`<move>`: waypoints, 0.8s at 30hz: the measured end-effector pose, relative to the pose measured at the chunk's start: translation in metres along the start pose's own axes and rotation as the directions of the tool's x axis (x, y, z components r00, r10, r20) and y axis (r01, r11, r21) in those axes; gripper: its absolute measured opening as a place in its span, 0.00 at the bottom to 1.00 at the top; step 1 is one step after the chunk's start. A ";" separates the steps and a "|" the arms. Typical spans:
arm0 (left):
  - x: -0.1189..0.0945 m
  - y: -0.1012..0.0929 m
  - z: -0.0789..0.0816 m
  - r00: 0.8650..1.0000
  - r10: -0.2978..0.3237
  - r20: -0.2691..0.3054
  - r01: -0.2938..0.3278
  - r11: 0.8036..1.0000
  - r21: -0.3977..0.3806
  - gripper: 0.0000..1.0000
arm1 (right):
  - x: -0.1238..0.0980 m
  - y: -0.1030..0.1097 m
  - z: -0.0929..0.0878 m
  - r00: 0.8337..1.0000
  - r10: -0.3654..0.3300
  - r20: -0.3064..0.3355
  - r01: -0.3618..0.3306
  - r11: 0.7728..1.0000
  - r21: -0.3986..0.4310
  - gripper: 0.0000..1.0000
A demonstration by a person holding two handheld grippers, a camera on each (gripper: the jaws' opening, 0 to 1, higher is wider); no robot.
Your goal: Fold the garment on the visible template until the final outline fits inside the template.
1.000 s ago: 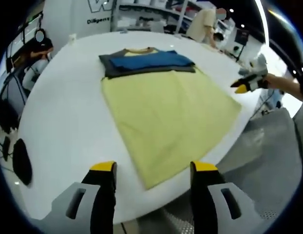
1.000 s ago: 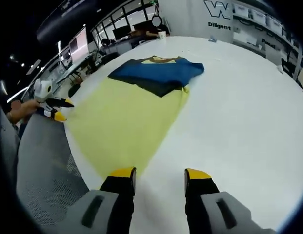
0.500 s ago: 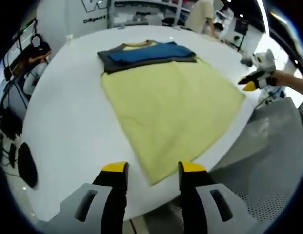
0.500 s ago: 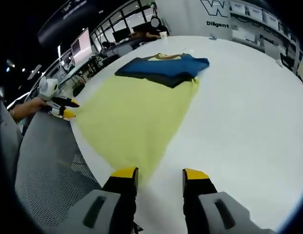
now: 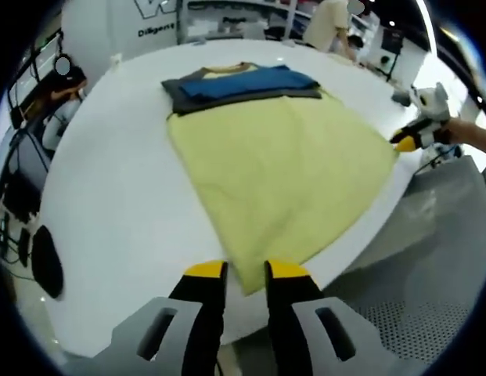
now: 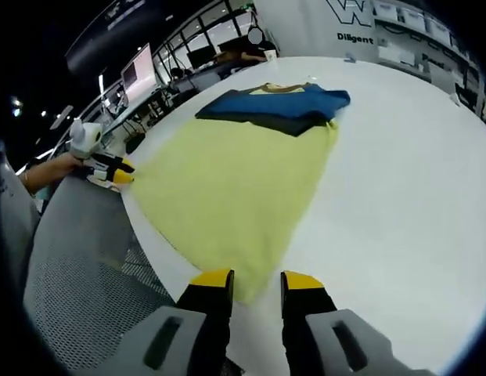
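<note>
The yellow garment (image 5: 278, 168) lies spread flat on the round white table (image 5: 109, 196), its sleeves folded in as a blue and grey band (image 5: 239, 84) at the far end and its hem reaching the near edge. The left gripper (image 5: 244, 270) sits at one hem corner with its yellow-tipped jaws drawn narrow either side of the cloth's point, though I cannot tell whether they pinch it. The right gripper (image 6: 248, 278) stands the same way at the other hem corner, jaws close together around the fabric's tip.
</note>
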State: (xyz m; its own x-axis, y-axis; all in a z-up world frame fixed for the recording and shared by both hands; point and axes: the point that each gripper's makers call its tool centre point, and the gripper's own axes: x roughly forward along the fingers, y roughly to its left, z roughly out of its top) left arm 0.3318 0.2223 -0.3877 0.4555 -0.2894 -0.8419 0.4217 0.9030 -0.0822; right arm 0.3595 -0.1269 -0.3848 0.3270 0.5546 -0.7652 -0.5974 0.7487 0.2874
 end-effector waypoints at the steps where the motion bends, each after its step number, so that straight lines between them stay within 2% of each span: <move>1: 0.000 -0.001 0.000 1.000 0.000 -0.003 0.000 1.000 0.004 0.11 | 0.001 0.001 0.001 1.000 0.003 0.002 -0.003 1.000 0.003 0.14; 4: -0.001 0.002 -0.004 1.000 0.002 -0.017 -0.003 0.999 -0.042 0.04 | 0.002 -0.002 -0.002 1.000 0.000 -0.012 0.000 1.000 0.013 0.12; 9: 0.000 0.006 -0.007 1.000 -0.012 -0.012 0.011 0.993 -0.115 0.03 | 0.001 -0.002 -0.010 0.999 0.002 -0.039 -0.002 1.000 -0.001 0.09; 12: 0.000 0.003 -0.008 1.000 -0.019 -0.013 0.017 0.991 -0.132 0.02 | 0.002 -0.004 -0.011 0.999 0.000 -0.036 0.000 1.000 0.011 0.01; 14: 0.001 0.001 -0.007 0.999 -0.027 -0.016 0.025 0.991 -0.128 0.01 | 0.004 -0.010 -0.015 0.999 -0.021 -0.048 0.022 0.999 0.036 0.00; 15: 0.000 0.001 -0.008 0.999 -0.029 -0.017 0.027 0.991 -0.127 0.01 | 0.002 -0.007 -0.013 0.999 -0.013 -0.032 0.014 0.998 0.060 0.00; 24: -0.005 0.003 -0.004 0.999 -0.048 -0.003 0.047 0.984 -0.172 0.00 | -0.006 -0.007 -0.007 1.000 -0.001 0.003 0.000 0.994 0.105 0.00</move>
State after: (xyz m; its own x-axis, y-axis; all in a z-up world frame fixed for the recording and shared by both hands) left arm 0.3280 0.2277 -0.3859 0.4322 -0.3317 -0.8386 0.3017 0.9295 -0.2122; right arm 0.3563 -0.1385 -0.3861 0.3298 0.5552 -0.7636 -0.5168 0.7830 0.3461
